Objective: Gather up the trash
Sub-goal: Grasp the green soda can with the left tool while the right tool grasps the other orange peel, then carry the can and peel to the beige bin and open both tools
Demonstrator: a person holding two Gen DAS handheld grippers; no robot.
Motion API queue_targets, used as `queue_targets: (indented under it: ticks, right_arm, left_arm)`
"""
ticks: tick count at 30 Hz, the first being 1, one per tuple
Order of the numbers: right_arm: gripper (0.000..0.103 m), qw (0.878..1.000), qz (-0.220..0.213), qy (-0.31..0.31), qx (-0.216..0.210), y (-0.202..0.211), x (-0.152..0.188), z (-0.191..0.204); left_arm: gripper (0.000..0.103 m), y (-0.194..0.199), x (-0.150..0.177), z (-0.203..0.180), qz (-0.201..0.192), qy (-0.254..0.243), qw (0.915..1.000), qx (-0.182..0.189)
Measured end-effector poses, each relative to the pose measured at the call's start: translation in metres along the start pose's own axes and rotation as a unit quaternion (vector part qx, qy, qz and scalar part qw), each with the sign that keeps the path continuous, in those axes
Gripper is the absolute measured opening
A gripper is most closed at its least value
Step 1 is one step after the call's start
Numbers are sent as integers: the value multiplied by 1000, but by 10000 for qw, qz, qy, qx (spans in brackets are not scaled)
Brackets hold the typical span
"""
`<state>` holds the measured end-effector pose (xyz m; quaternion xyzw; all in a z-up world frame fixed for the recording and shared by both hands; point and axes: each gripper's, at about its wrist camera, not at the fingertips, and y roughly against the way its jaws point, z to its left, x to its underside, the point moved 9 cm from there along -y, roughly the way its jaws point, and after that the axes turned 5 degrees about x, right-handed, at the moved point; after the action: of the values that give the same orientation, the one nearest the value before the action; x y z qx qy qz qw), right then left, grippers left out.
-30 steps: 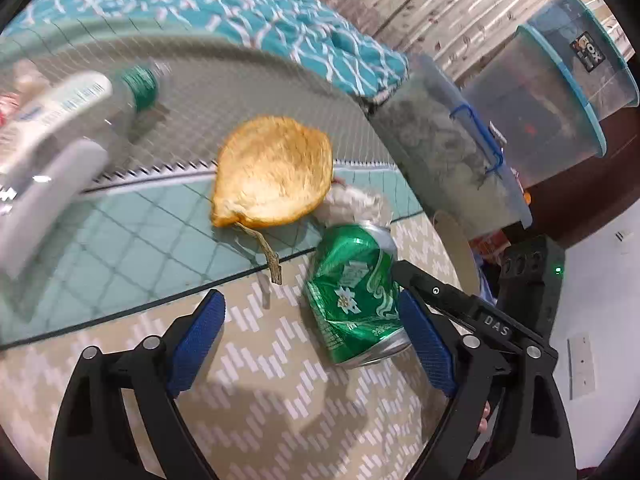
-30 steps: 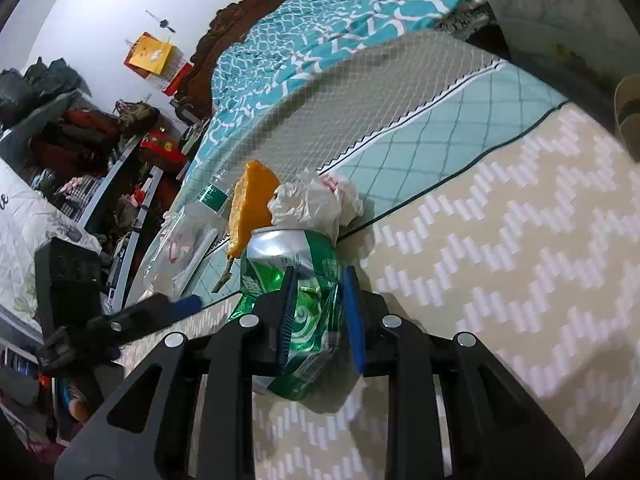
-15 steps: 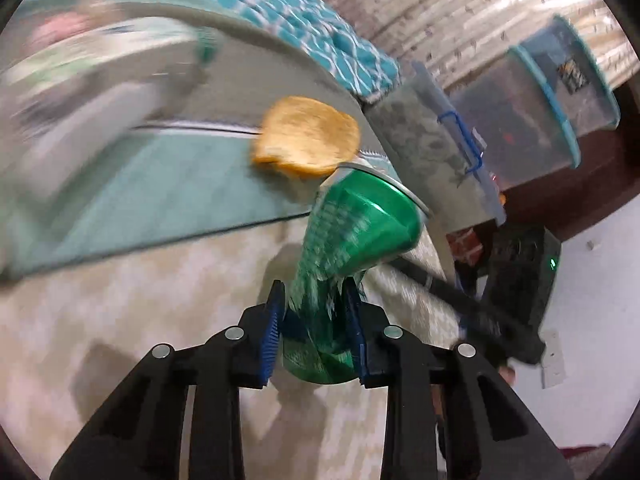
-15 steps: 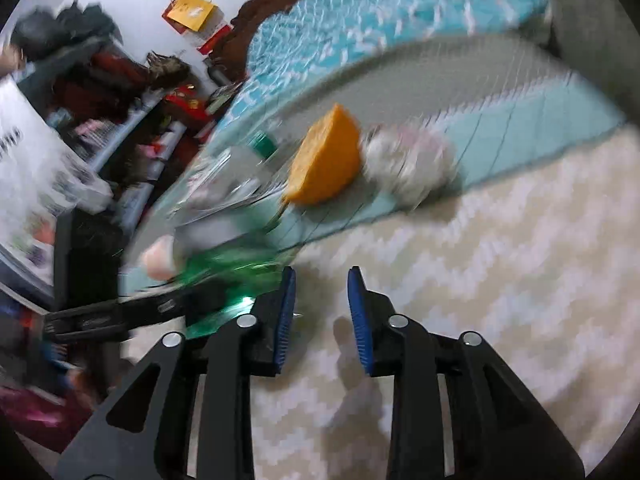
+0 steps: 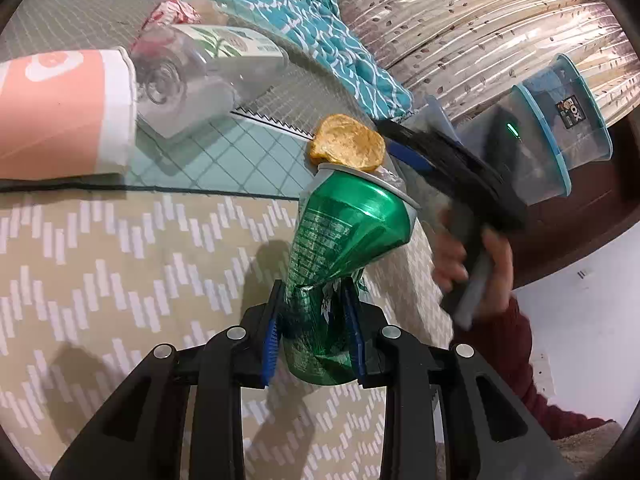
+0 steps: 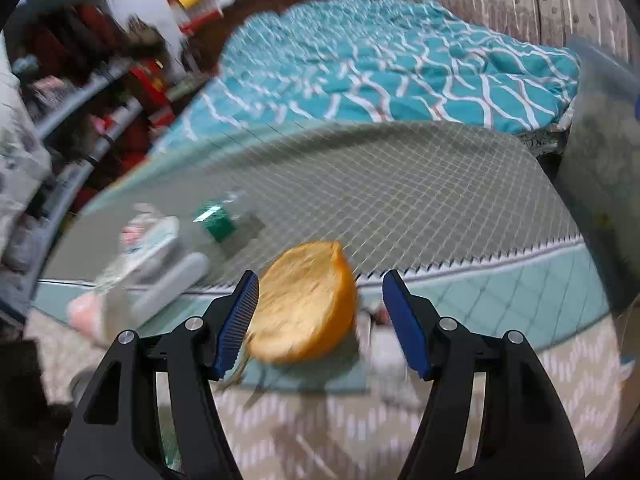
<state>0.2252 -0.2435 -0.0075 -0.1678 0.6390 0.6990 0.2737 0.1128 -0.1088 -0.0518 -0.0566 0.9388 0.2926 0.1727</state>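
Left gripper (image 5: 314,334): narrow, blue pads pressed into the dented waist of a green can (image 5: 340,248). Can lifted clear of the zigzag mat (image 5: 120,272), open rim pointing away and up, body crumpled where clamped.

Right gripper (image 6: 320,320): jaws spreading wide, nothing gripped. Orange peel (image 6: 306,304) seen between the pads in the right view, resting on the teal quilted cover (image 6: 500,292) beyond them; contact with either pad cannot be confirmed owing to blur. Same gripper visible in the left view, blurred, in a hand (image 5: 476,264) with a dark red sleeve.

Containers: two clear tubs (image 5: 560,128) with blue rims at right in the left view, one partly behind the other; contents not discernible. Paper cup (image 5: 60,112), orange and white, lying on its side at left; inside not visible. Clear plastic bottle (image 5: 200,64) lying beside it, a crumpled wrapper (image 5: 172,14) just behind.
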Motion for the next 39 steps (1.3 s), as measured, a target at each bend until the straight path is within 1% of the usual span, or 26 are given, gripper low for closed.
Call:
queue_targets:
  ticks: [1,2,3,4,5,8,10,12,14,17,19,20,23,24,28,31,32,34,35,39]
  right_arm:
    - [65,9999,142,-12,-5,-8,-2,0]
    - [50,9990,419,-40,-160,-20,1,2]
    - [33,9984,542,-40,-175,-24,3,4]
    - [20,9984,529,43,-194,-21,5,8]
    - [18,9985,419,169,-304,-11,8,15]
    - [17,9978,-73,547,-366,32,25,30]
    - [16,9963,-340,620,-478,64,46,31]
    - [16,9961,-513,575,-422,89,69,21]
    - [16,9974,-567,313,-311,108,98,0]
    - [16,9978,-408,-301,-434,120,136,-28]
    - [16,9961,-361,-684,-414,126,158,-48]
    - [16,9938,-337,-976,-422,132,174,-61]
    - [16,9860,-335,-1532,-559,136,193,-86]
    - [16,9831,-373,-1696,-583,139,198,-96]
    - [16,9744,-720,-2106,-330,152,197,-140]
    - [16,9647,-978,-2435,-217,161,192,-179]
    - [16,9590,-1079,-2619,-116,163,190,-202]
    - [16,9512,-1189,-2848,34,166,187,-232]
    - [16,9437,-1282,-3047,145,168,184,-257]
    - [16,9229,-1506,-3507,509,171,176,-324]
  left_arm:
    - [26,-1,1,-1,9,-1,10000,4]
    - [26,-1,2,-2,20,-5,10000,7]
    - [26,-2,2,-2,25,-11,10000,3]
    - [26,-2,3,-3,32,-26,10000,-4]
    - [26,-2,3,-3,37,-40,10000,-10]
    - [25,0,5,-3,40,-32,10000,5]
    - [24,0,5,-2,45,-10,10000,20]
    - [23,0,5,-3,55,-35,10000,26]
    - [23,-1,7,-6,83,-72,9999,27]
    - [22,-6,12,-12,180,-107,9998,60]
    - [22,-11,16,-19,267,-181,9994,78]
    - [22,-14,18,-23,319,-223,9992,83]
    - [21,-27,24,-37,495,-342,9981,128]
    - [21,-31,25,-42,552,-379,9976,146]
    - [21,-59,25,-68,850,-601,9942,253]
    - [21,-97,20,-94,1115,-972,9887,234]
    - [21,-110,21,-103,1211,-1049,9868,249]
    - [21,-139,22,-121,1420,-1148,9827,318]
    - [21,-150,22,-128,1495,-1190,9810,337]
    - [21,-217,20,-176,1873,-1535,9694,398]
